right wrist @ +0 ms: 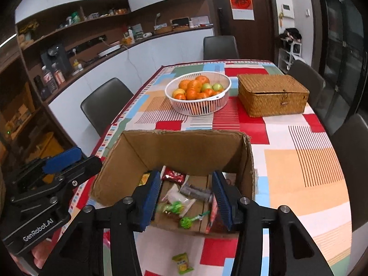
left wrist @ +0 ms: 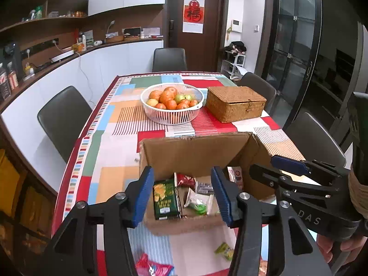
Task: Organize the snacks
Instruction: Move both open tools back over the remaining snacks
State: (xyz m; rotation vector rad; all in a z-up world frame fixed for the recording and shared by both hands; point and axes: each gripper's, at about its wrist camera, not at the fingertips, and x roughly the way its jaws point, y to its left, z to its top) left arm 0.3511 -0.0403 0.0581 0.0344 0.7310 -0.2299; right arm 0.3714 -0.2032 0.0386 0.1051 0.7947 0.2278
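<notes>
Left wrist view: both grippers, left gripper (left wrist: 182, 193) and right gripper (right wrist: 187, 199), part-open and empty above the cardboard box (left wrist: 195, 148). Snacks inside; yellow-green packet (right wrist: 182, 263) lies just outside its near wall. I'd risk clipping that wall when reaching.

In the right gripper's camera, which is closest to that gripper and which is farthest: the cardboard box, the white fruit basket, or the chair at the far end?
1. Cardboard box, right under the right gripper.
2. White fruit basket, mid-table.
3. Chair, beyond the table's far end.
</notes>
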